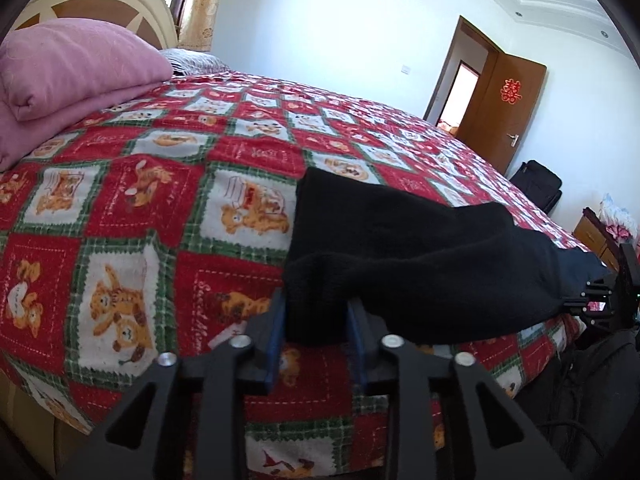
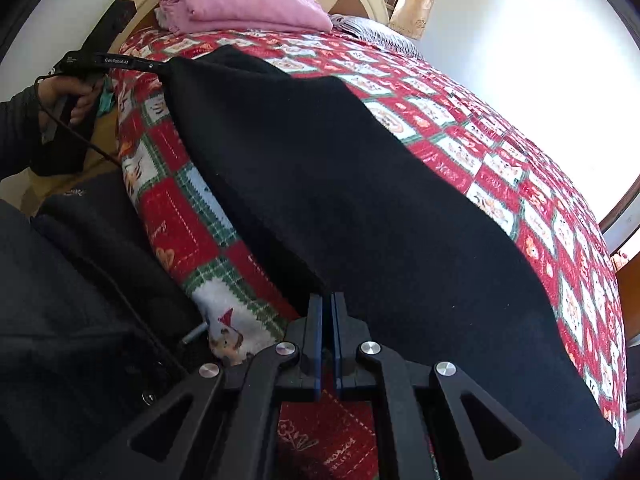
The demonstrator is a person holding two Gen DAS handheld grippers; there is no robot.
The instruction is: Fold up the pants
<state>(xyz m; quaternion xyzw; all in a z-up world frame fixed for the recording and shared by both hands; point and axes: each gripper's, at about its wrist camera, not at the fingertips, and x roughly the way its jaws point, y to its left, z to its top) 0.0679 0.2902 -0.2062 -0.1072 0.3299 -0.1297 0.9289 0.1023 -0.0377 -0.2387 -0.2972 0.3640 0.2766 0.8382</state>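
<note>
The black pants [image 2: 340, 200] are lying along the near edge of the bed, on the red checked bedspread [image 1: 160, 184], and both ends are being held up a little by the tools. The left gripper [image 1: 316, 316] is gripping a thick bunch of cloth at one end, so its fingers are standing fairly wide apart with the fabric filling the gap. The right gripper [image 2: 328, 312] is pinching the other end, and its blue pads are looking almost closed, with only a thin edge of cloth between them. The fabric is looking soft, thick and fuzzy, probably like fleece or knit, so I judge it is light, not slippery, and it will be sagging in the middle when lifted. The best places to hold seem to be the corners of the waistband and the leg ends.
</note>
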